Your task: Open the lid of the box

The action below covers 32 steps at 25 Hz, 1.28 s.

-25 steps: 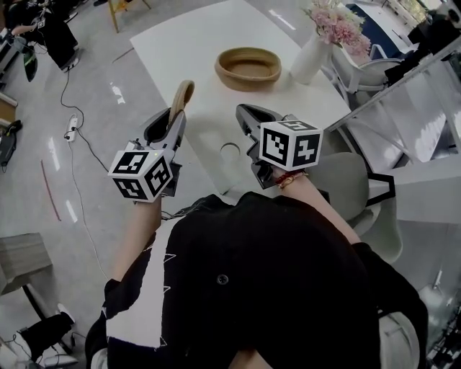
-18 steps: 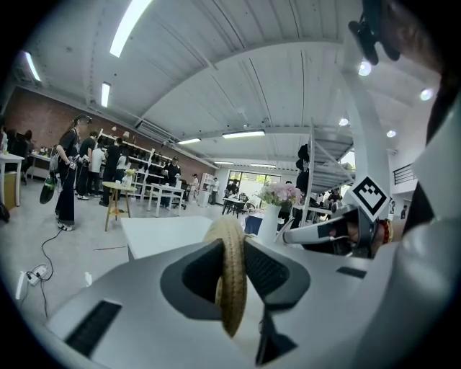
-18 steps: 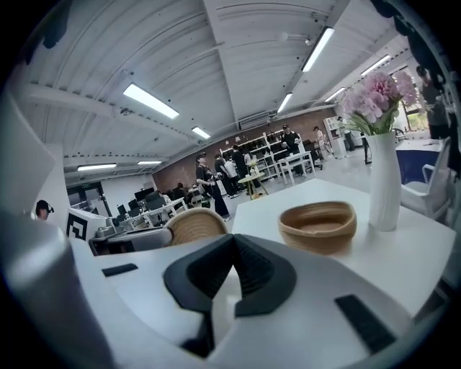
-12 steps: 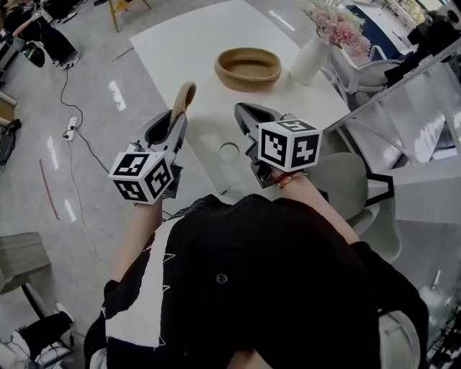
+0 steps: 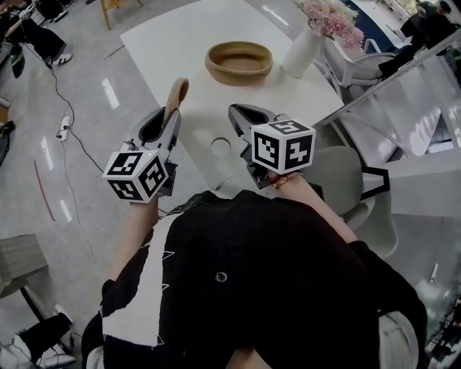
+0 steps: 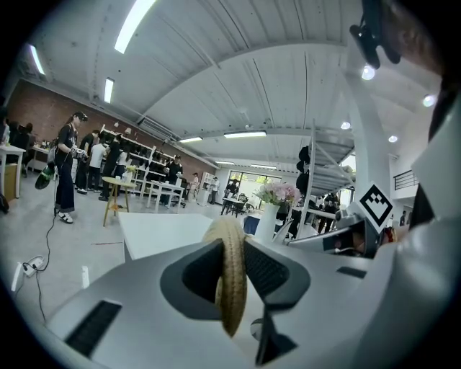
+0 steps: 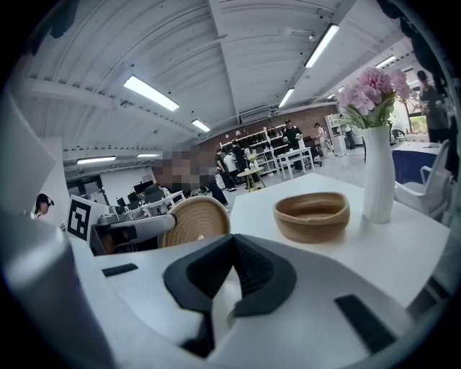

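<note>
So here's where we're at: our left gripper (image 5: pixel 170 121) has the round woven lid (image 5: pixel 177 94) pinched on edge between its jaws and held up off the white table (image 5: pixel 180 43). Our right gripper (image 5: pixel 241 114) is empty, jaw tips together. It hangs near the left one, over the near end of the table.

The box (image 5: pixel 239 72), a woven bowl-shaped thing, sits open on the tabletop ahead of both grippers, more in line with the right one and well apart from the lid. Beyond it, off to the right gripper's side, is a white vase (image 5: pixel 301 54) with pink flowers (image 5: pixel 324 18). Between the two grippers there's a small circle (image 5: pixel 220 148) in the tabletop; we can't tell what it is.

The room is a big open workshop. A shiny grey floor (image 5: pixel 94 166) on the left gripper's side has a cable (image 5: pixel 59 79) and a power strip (image 5: pixel 63 127). There's a brick wall (image 6: pixel 50 108), strip lights (image 6: pixel 134 25), and people (image 6: pixel 68 166) standing further back.
</note>
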Each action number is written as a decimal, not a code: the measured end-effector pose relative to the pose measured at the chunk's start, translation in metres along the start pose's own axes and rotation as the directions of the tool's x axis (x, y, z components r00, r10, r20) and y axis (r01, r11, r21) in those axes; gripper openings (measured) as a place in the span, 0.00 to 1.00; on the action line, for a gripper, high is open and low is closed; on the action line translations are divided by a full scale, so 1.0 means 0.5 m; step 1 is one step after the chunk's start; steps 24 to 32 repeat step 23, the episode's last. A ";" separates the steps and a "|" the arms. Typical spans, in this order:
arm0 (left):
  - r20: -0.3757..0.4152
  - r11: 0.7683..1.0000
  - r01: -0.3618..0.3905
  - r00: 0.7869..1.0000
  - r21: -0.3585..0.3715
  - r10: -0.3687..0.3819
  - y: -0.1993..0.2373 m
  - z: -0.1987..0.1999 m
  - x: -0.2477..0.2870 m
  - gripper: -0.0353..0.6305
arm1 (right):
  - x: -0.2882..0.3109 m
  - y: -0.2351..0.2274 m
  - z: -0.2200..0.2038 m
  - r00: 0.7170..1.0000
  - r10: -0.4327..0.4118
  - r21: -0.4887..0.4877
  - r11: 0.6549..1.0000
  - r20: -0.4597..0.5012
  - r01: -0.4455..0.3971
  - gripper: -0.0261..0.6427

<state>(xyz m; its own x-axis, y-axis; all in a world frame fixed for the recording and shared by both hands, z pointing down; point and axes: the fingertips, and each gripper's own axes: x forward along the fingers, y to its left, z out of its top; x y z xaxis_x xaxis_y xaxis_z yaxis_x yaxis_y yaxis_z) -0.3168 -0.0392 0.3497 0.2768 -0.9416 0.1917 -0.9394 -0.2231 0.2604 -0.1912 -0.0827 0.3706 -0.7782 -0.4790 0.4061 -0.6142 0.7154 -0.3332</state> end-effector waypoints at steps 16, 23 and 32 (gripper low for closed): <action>-0.011 1.000 0.002 1.000 0.008 -0.002 -0.024 0.001 0.012 0.20 | -0.011 -0.030 -0.002 1.000 -0.007 0.023 1.000 0.008 0.007 0.05; -0.009 1.000 0.004 1.000 0.008 -0.004 -0.023 0.000 0.016 0.20 | -0.007 -0.040 -0.013 1.000 -0.013 0.029 0.999 0.001 0.013 0.05; -0.009 1.000 0.004 1.000 0.008 -0.004 -0.023 0.000 0.016 0.20 | -0.007 -0.040 -0.013 1.000 -0.013 0.029 0.999 0.001 0.013 0.05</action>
